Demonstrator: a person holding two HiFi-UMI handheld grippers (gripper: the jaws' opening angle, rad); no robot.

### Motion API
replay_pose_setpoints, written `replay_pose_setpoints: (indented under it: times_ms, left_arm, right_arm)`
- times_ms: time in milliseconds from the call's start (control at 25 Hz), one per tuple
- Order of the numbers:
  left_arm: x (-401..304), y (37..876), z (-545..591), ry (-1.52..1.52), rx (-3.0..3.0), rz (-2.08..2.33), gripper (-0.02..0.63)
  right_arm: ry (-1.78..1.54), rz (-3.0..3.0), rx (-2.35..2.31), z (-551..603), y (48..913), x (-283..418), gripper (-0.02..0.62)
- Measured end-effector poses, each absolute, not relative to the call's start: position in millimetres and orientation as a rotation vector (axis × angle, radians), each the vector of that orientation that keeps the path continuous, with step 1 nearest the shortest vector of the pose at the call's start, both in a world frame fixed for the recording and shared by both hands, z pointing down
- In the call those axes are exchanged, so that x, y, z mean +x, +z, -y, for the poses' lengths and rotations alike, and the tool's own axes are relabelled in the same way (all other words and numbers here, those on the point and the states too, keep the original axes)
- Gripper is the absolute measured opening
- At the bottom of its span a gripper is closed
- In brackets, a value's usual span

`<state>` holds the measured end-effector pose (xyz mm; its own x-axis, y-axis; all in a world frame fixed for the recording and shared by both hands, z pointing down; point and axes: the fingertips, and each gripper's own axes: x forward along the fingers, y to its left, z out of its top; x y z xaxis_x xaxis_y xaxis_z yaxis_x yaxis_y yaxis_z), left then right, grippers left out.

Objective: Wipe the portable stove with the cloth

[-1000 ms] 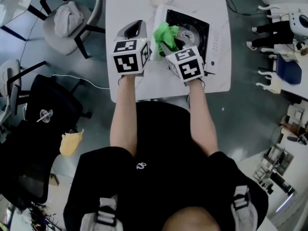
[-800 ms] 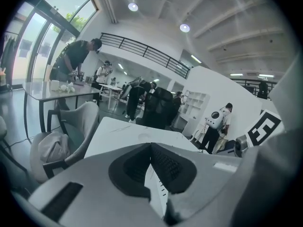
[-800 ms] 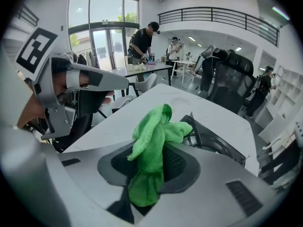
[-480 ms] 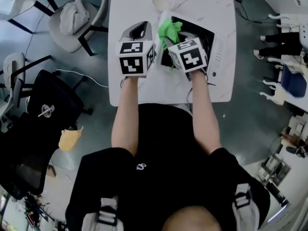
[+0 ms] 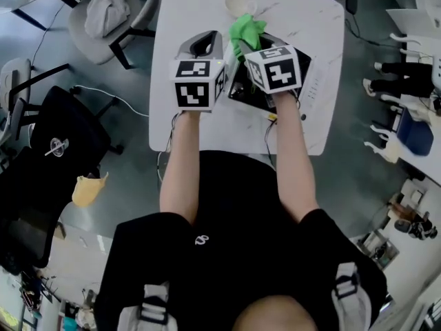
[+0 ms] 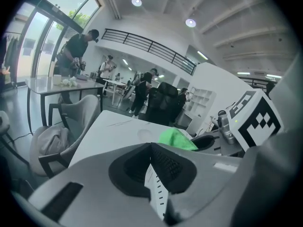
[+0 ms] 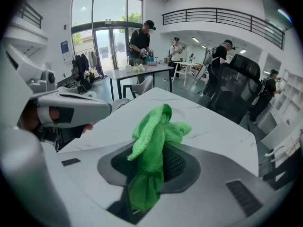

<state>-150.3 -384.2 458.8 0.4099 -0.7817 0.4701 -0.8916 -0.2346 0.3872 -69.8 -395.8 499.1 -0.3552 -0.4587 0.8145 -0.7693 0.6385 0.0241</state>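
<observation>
My head camera looked steeply down from well above the white table (image 5: 234,126). The camera on my left claw (image 6: 151,148) sat low and faced along its jaws across that table. The one on my right claw (image 7: 163,148) did likewise, close behind the green cloth (image 7: 151,141), which all three views shared.

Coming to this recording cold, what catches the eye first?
The bright green cloth stands out, bunched and clamped in the right gripper over the far edge of the portable stove on the white table. Beside it, the left gripper hangs shut.
</observation>
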Motion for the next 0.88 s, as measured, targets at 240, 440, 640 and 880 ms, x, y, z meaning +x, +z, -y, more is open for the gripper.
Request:
replay_pose_setpoints:
  times_ms: [240,440,640,880]
  left_arm:
    - [-153.0,468.7,383.9,0.231,2.000,1.422,-0.006]
    - [-139.6,468.2,387.8,0.238,2.012,1.402,-0.006]
    - [-127.4,473.1,390.2,0.270,2.023,1.378,-0.006]
    - [-109.3,473.5,390.3,0.315,2.056,1.340,-0.006]
  right_arm:
    - [0.516,2.080,1.059,420.2,485.1,-61.3,0.110]
    - [0.551,2.141,1.194,434.8,458.6,-38.2,0.110]
    - [0.600,2.109,1.279,437.4,462.5,-3.3,0.110]
    - [0.656,2.038,1.234,424.0,494.5,13.3,0.109]
